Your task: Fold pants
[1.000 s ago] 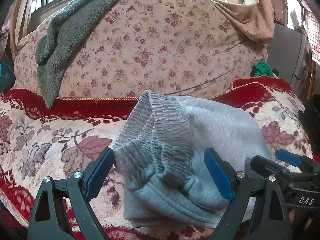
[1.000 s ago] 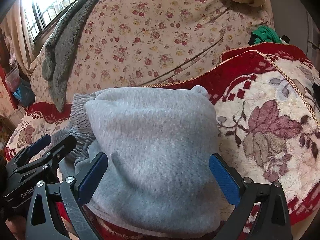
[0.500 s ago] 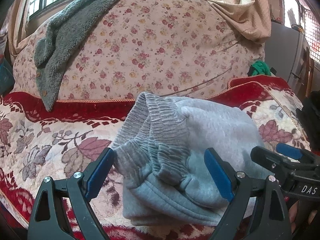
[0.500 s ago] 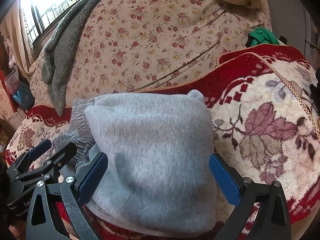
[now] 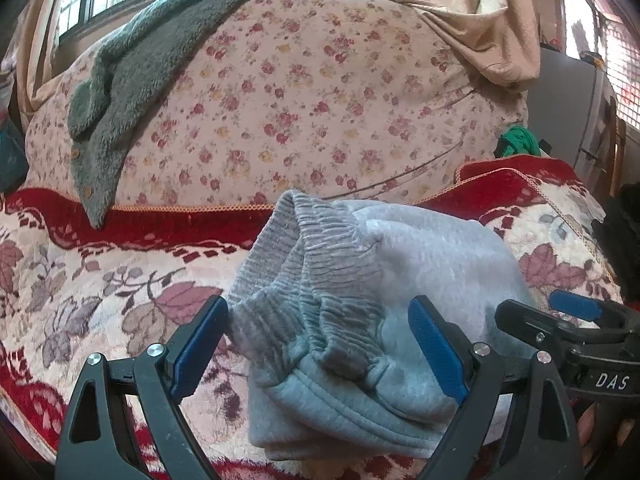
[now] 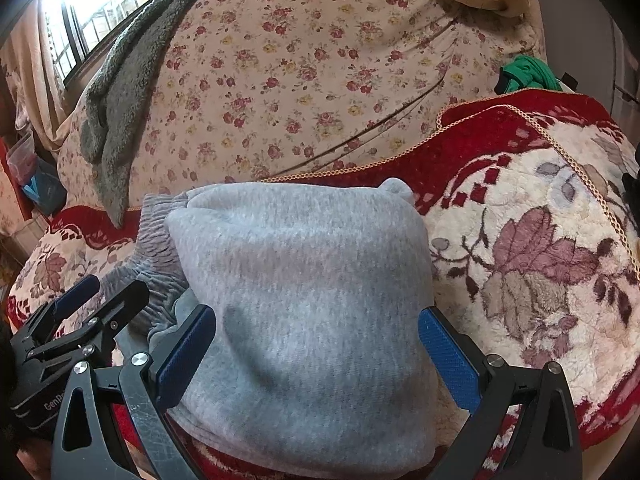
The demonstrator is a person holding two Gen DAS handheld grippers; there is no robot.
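Observation:
The grey pants lie folded into a thick bundle on a red and cream floral blanket, with the ribbed waistband bunched at the left end. My left gripper stands open just in front of the waistband end, blue pads wide on either side of it. In the right wrist view the smooth folded part of the pants fills the middle, and my right gripper is open astride its near edge. Neither gripper's pads squeeze the cloth. Each gripper shows in the other's view: the right gripper and the left gripper.
A large cushion in rose-print fabric rises behind the blanket. A grey fleece garment hangs over its left side. A beige curtain hangs at the top right, a green cloth sits by a grey cabinet, and a window is behind.

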